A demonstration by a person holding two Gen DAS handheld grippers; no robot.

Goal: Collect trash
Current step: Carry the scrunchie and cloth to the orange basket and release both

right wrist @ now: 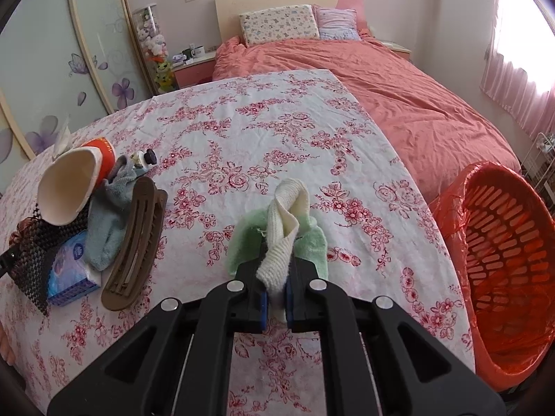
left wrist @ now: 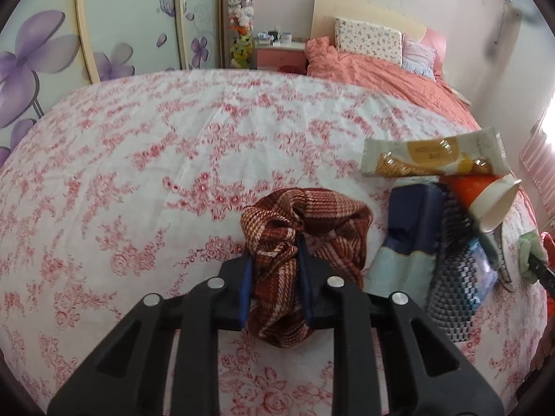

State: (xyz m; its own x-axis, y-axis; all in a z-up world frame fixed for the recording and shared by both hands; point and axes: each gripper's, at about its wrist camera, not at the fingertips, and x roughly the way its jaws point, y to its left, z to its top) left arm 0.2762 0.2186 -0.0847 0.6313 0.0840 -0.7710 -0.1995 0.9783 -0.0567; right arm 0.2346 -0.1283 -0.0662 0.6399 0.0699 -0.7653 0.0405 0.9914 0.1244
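On the left, the left gripper (left wrist: 274,284) is clamped on a plaid scrunchie (left wrist: 301,242), which bulges above its fingers over the floral surface (left wrist: 138,173). Just to its right lies the pile: wrapper (left wrist: 433,154), cup (left wrist: 492,201), tissue pack (right wrist: 71,270), blue sock (right wrist: 107,228) and brown clip (right wrist: 135,239). Further right, the right gripper (right wrist: 275,294) pinches a green-and-cream sock (right wrist: 288,228), its long axis running forward from the fingers. The red basket (right wrist: 503,260) stands off the surface's right edge, well right of that gripper and nearer to it than to the left one, so a drop there likely means swinging right.
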